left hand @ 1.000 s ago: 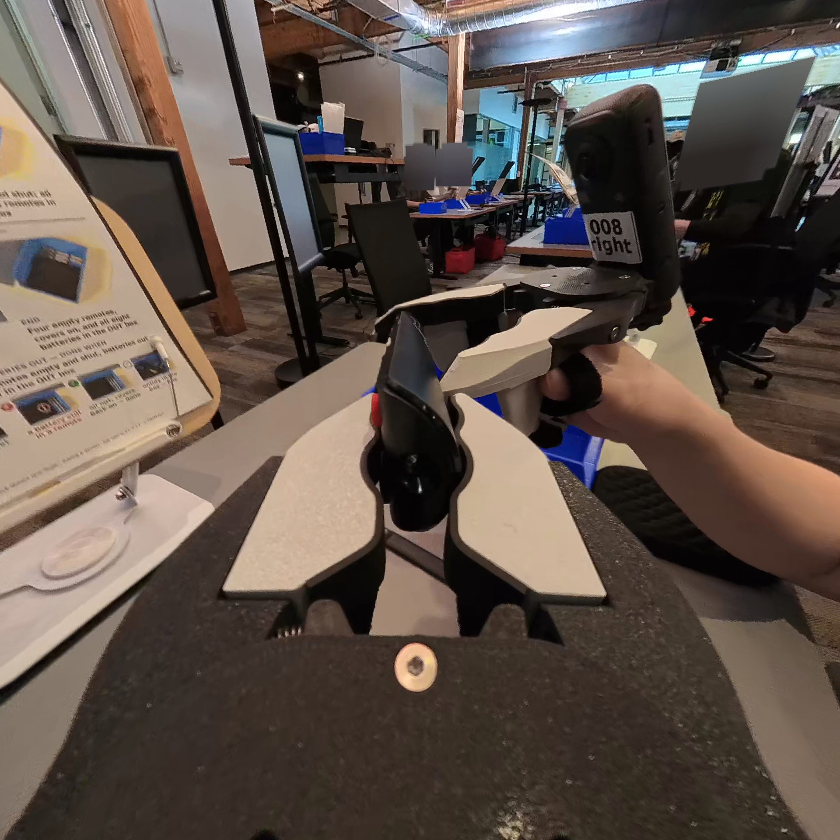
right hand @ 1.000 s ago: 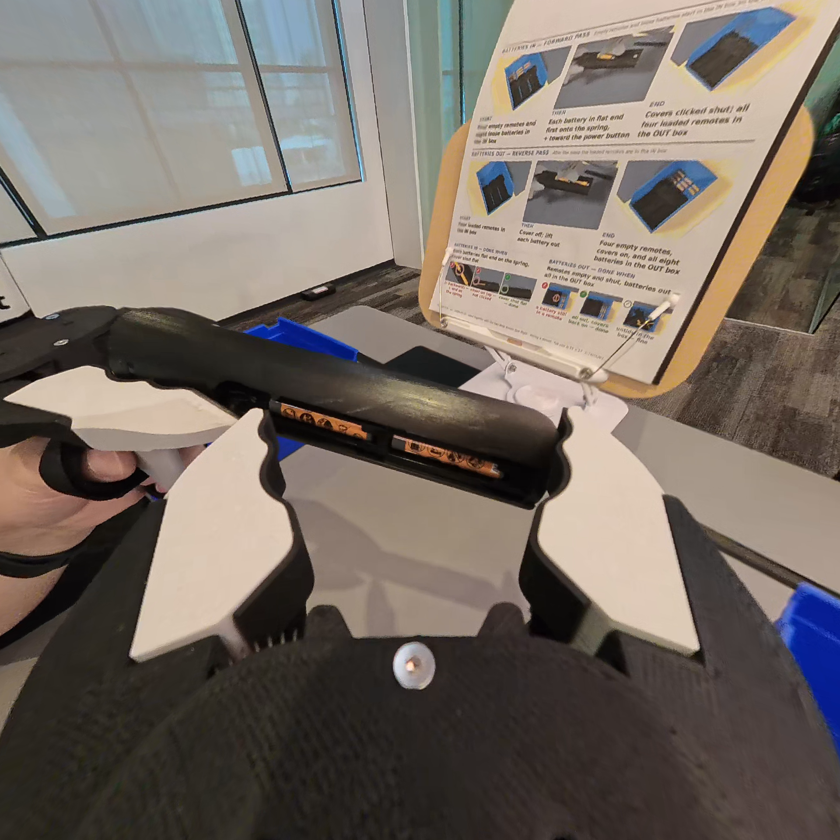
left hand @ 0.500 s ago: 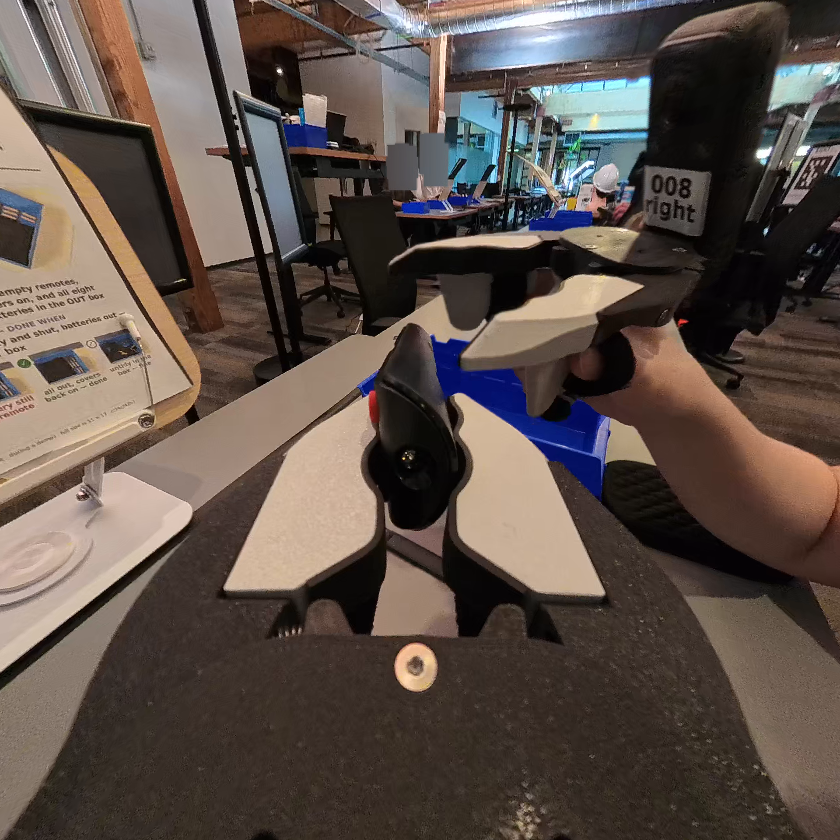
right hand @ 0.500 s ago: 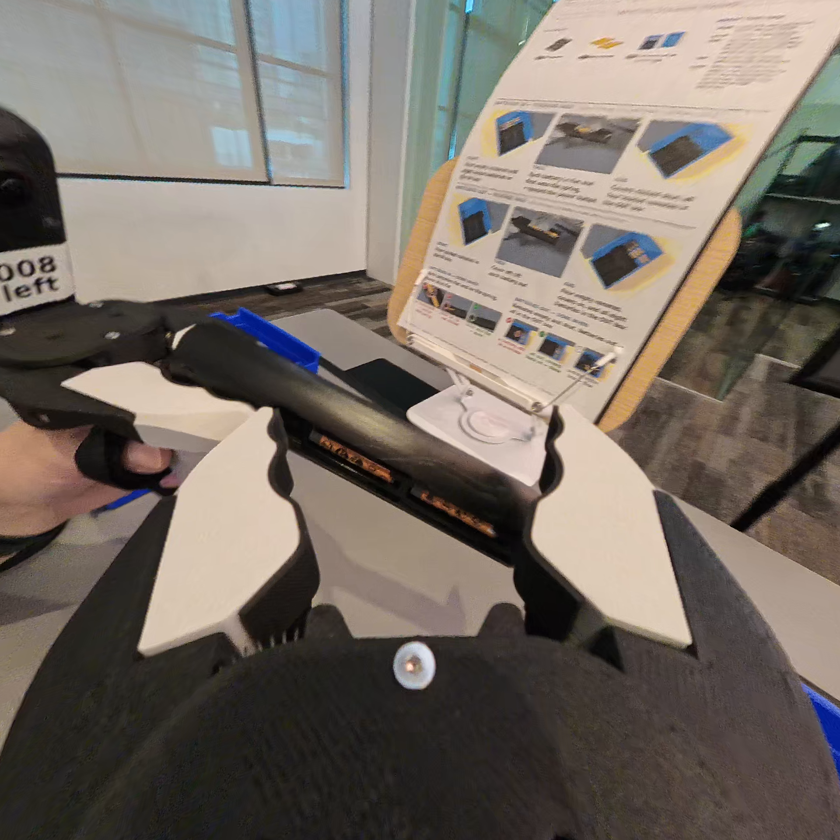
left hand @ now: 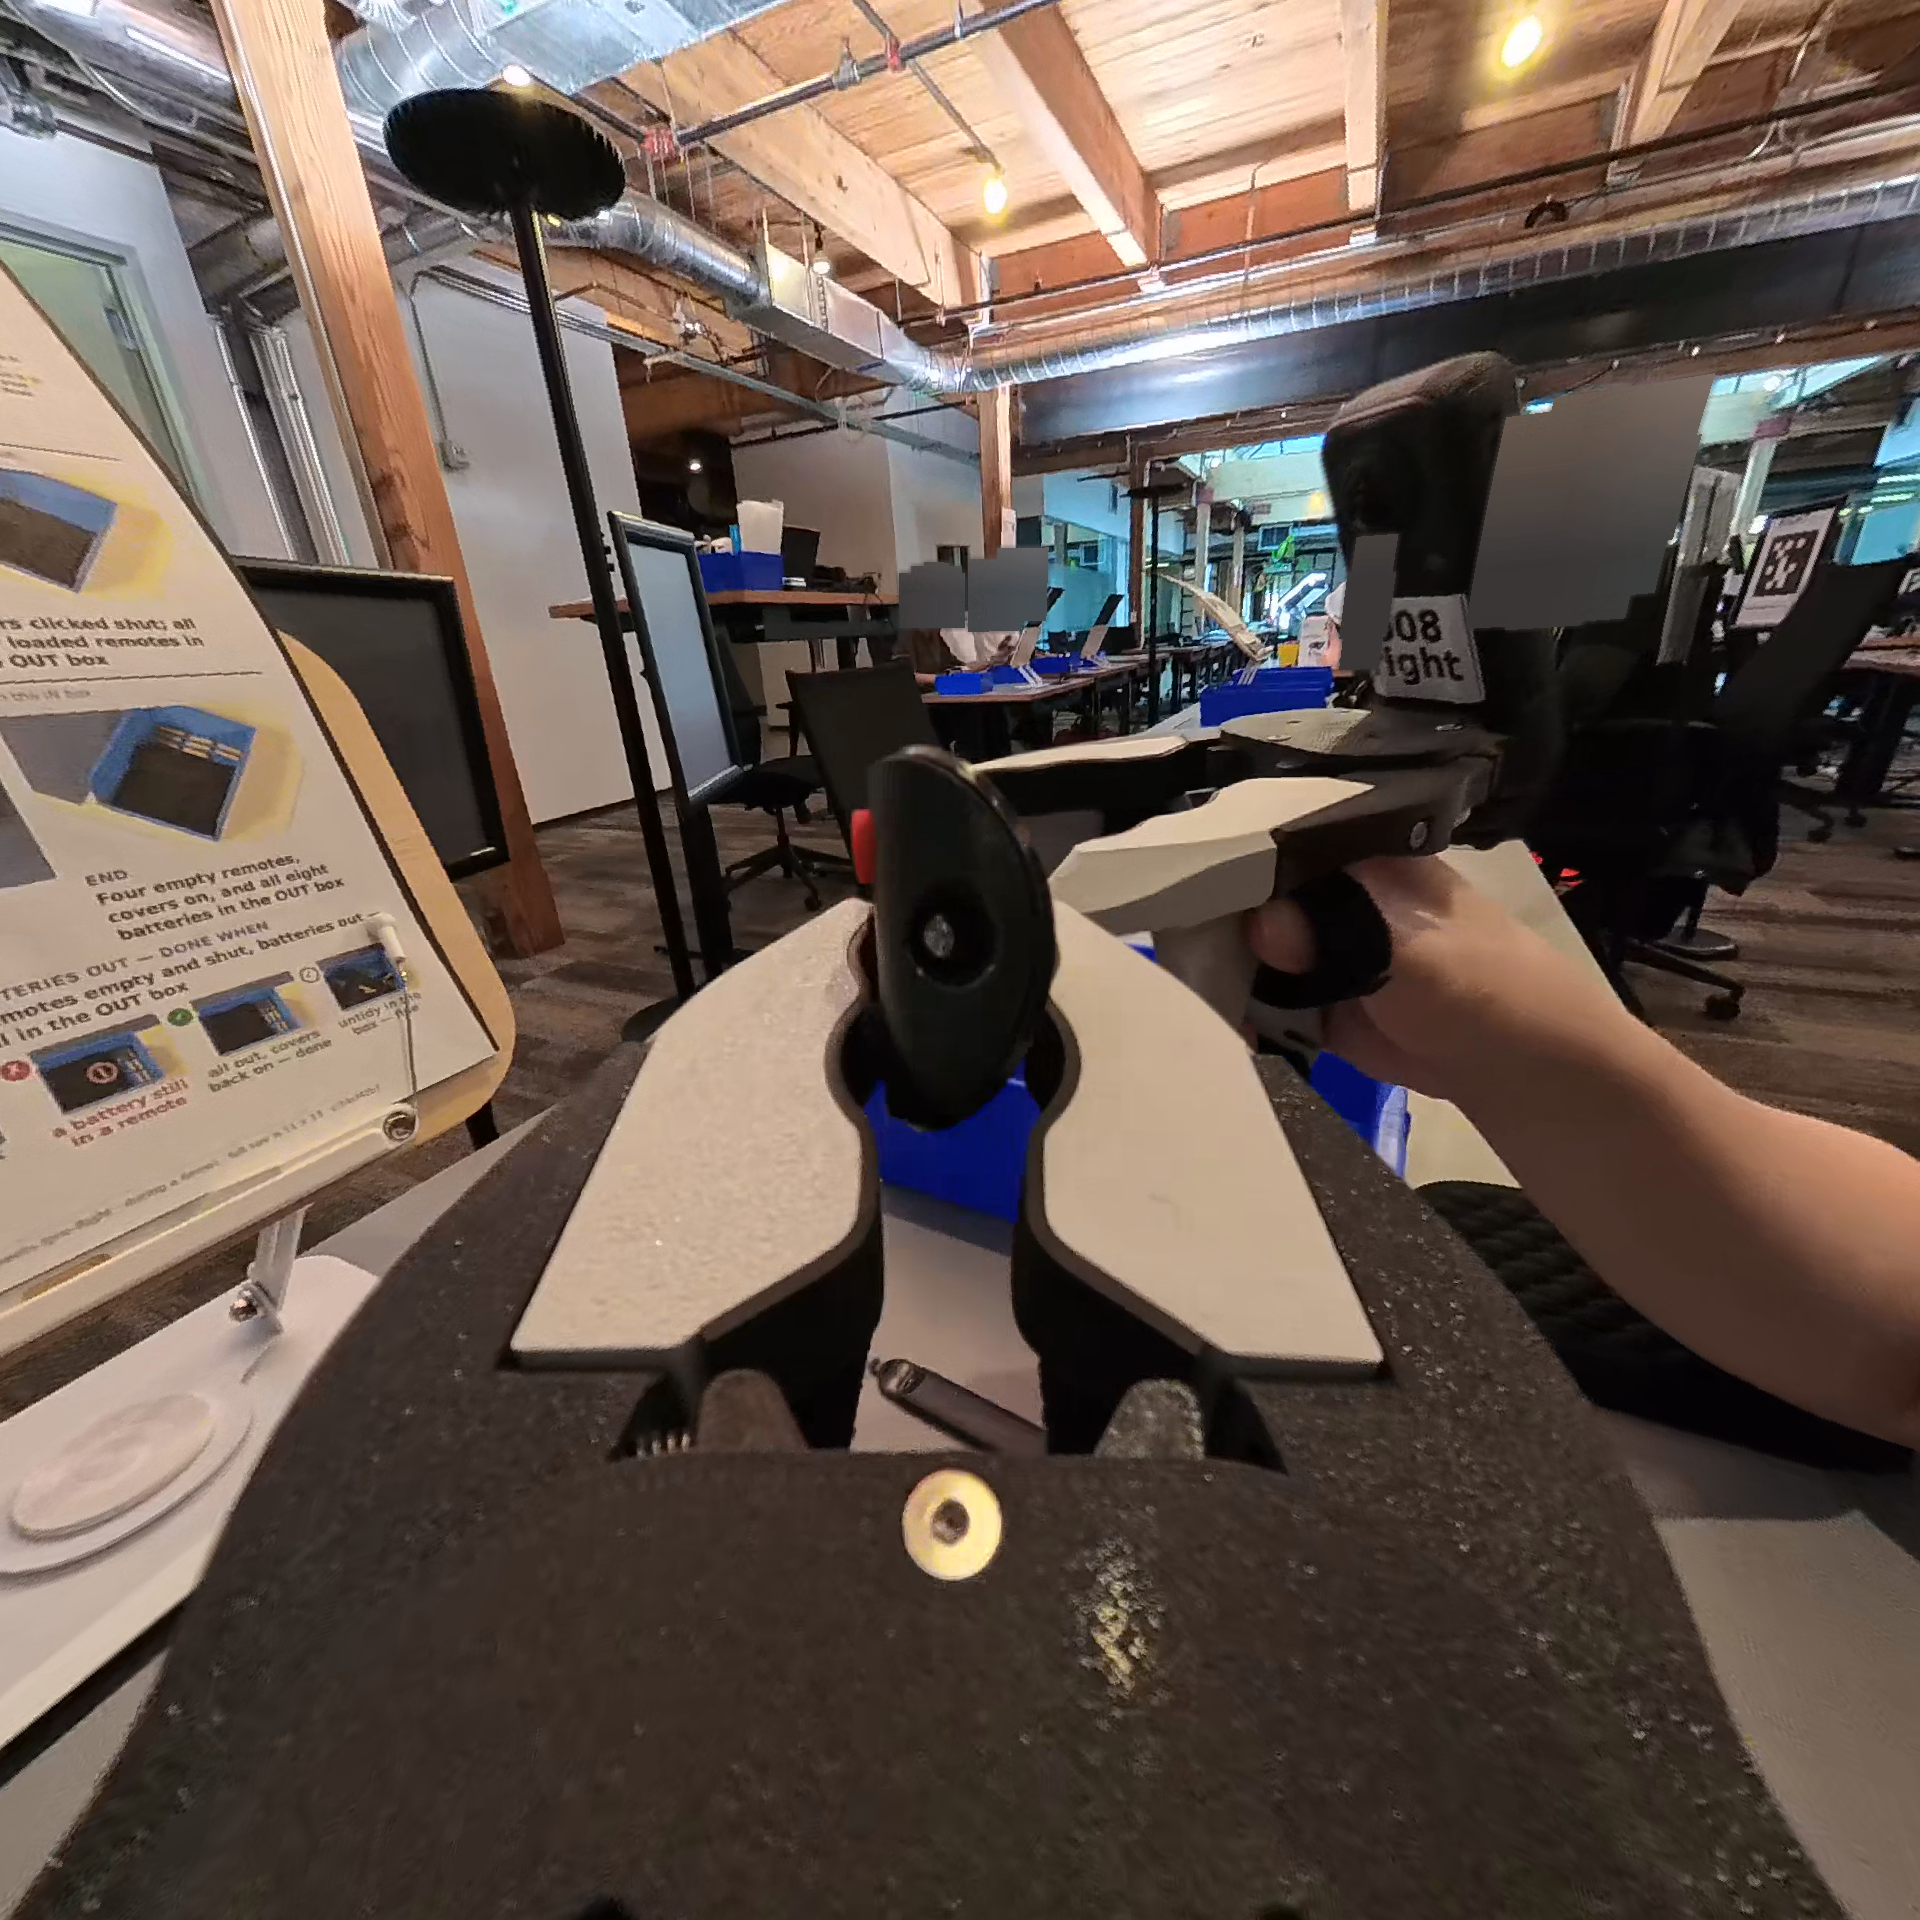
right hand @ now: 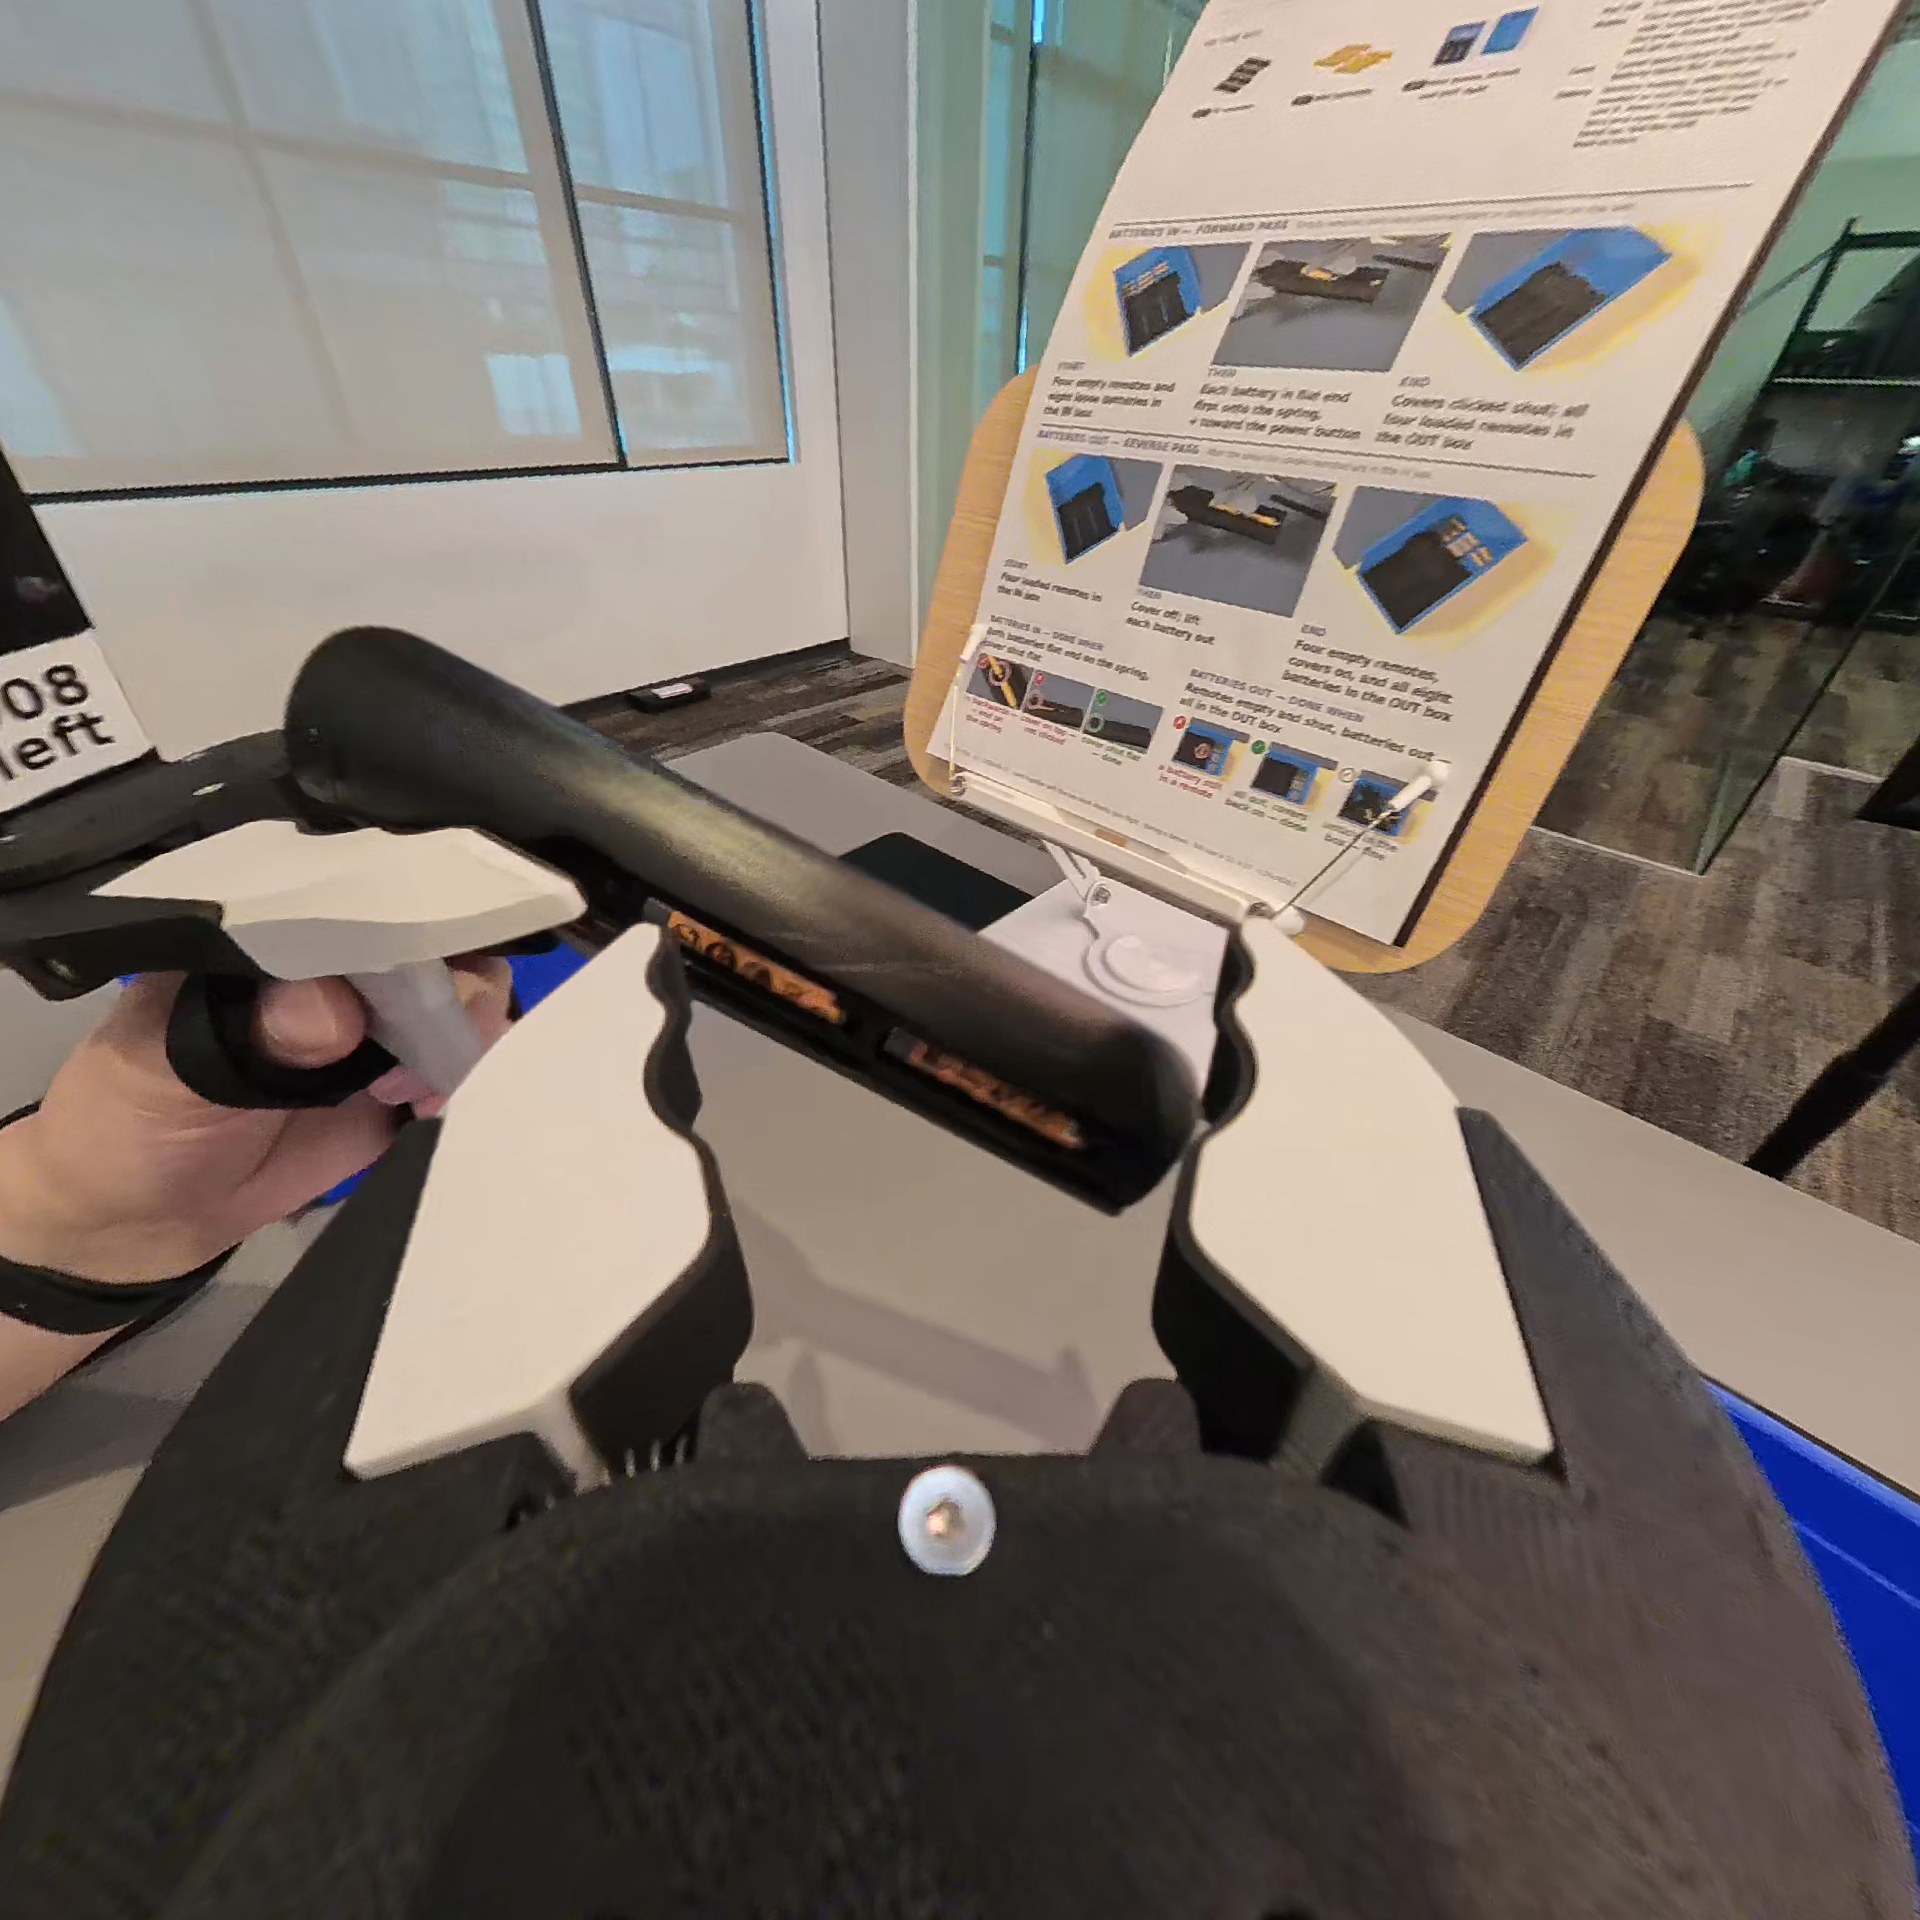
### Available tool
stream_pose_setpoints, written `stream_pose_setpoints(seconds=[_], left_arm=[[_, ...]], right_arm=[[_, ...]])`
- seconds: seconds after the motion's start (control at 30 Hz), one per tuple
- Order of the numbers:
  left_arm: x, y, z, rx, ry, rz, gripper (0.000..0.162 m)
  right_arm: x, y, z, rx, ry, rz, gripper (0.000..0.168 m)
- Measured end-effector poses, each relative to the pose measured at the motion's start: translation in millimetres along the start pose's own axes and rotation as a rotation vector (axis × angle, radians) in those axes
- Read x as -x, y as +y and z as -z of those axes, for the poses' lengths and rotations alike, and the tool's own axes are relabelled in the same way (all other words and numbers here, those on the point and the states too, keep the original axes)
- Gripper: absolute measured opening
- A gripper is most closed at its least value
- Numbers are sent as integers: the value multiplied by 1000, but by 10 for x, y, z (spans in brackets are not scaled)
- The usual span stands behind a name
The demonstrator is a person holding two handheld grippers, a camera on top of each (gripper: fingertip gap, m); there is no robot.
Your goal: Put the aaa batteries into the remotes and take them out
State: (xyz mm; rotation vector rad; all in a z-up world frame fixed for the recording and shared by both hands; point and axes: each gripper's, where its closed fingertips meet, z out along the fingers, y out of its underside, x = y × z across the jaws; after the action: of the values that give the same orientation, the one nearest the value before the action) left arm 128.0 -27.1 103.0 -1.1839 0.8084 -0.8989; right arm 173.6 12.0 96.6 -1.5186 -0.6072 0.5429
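Observation:
My left gripper (left hand: 956, 935) is shut on one end of a black remote (left hand: 951, 935), seen end-on and held above the table. In the right wrist view the remote (right hand: 727, 862) lies slanted across my right gripper (right hand: 945, 997), with its battery bay open toward the camera. Two orange-labelled batteries (right hand: 758, 977) (right hand: 987, 1101) sit in the bay. The right gripper is open, jaws wide, and its right finger is against the remote's near end. The left wrist view shows the right gripper (left hand: 1143, 821) just behind the remote, in a person's hand.
A blue bin (left hand: 951, 1153) stands on the grey table (right hand: 935, 1247) below the remote, and another blue bin (right hand: 1849, 1558) is at the right. An instruction board on a stand (right hand: 1299, 520) is close by. A black mat (left hand: 1590, 1320) lies under the forearm.
Both grippers have lifted and tilted up with the remote. In the right wrist view the remote slants more steeply, with its far end higher. Both grips look unchanged.

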Motion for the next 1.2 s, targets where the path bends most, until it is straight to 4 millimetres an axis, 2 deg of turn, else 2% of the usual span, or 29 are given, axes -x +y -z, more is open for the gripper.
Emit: stream_pose_setpoints(seconds=[0.1, 0.2, 0.27, 0.33, 0.47, 0.5, 0.53, 0.57, 0.7, 0.93, 1.07, 1.2], left_arm=[[12, -13, 14, -2, -12, -2, 24], [13, -70, 37, -32, 27, 81, 25], [28, -116, 63, -48, 55, 148, 25], [19, -152, 81, -50, 94, 213, 24], [-24, -174, 87, -38, 144, 294, 25], [-33, -171, 83, -35, 149, 300, 25], [-45, -148, 75, -13, 157, 300, 25], [-47, -149, 76, -8, 161, 293, 25], [-38, -85, 101, 95, 179, 221, 25], [-123, 179, 197, 372, 238, 43, 27], [-125, 275, 174, 420, 214, -39, 38], [-147, 312, 139, 417, 221, -38, 37]], right_arm=[[-36, -24, 25, -10, 5, -4, 99], [111, -23, -1, -15, -132, 7, 100], [196, 14, -31, -17, -199, 77, 101], [178, 43, -63, -33, -162, 219, 101], [154, 148, -81, -12, -34, 646, 98], [142, 188, -82, 11, -5, 725, 86], [148, 206, -78, 14, 8, 778, 67], [183, 231, -76, 14, -10, 807, 61], [236, 373, -77, 93, -126, 768, 55], [220, 455, 38, 156, -190, 873, 54], [211, 437, 78, 178, -179, 901, 54], [263, 424, 111, 173, -191, 946, 54]])
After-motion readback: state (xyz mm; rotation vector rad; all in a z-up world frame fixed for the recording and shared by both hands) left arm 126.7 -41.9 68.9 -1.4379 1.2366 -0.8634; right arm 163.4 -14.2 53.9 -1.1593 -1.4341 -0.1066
